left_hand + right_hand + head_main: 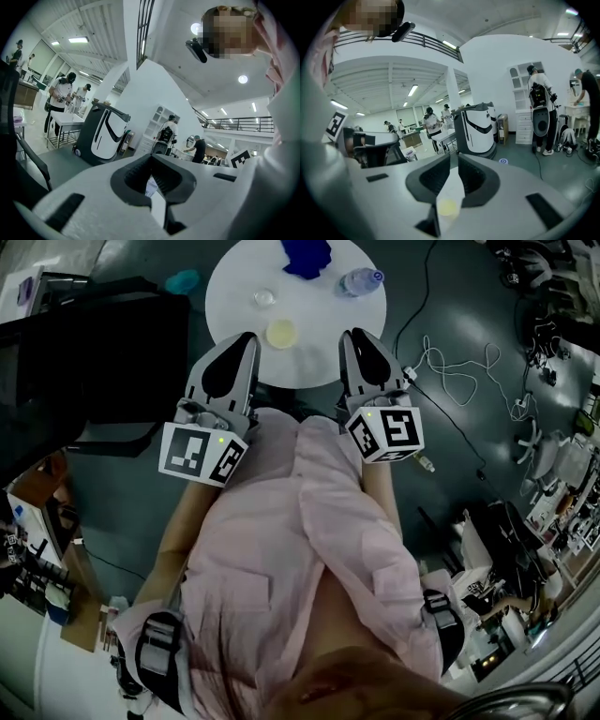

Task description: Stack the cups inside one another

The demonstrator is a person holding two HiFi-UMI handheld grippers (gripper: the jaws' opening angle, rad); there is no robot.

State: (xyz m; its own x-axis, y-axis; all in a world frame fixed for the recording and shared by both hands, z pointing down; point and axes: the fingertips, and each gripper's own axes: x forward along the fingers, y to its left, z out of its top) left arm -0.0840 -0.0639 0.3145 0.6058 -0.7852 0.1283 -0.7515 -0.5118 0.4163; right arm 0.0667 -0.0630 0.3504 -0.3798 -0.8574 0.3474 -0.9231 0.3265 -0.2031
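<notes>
A pale yellow cup stands upright on the round white table, near its front edge. Farther back sits a small clear cup. My left gripper reaches over the table's near edge just left of the yellow cup, its jaws together and empty. To the cup's right my right gripper is at the same height, also shut on nothing. In the right gripper view the yellow cup shows low down behind the closed jaws of the right gripper. The left gripper shows only a sliver of table below its tips.
A crumpled blue cloth and a clear water bottle lie at the table's far side. A teal object sits left of the table, above a black desk. White cables trail over the floor on the right.
</notes>
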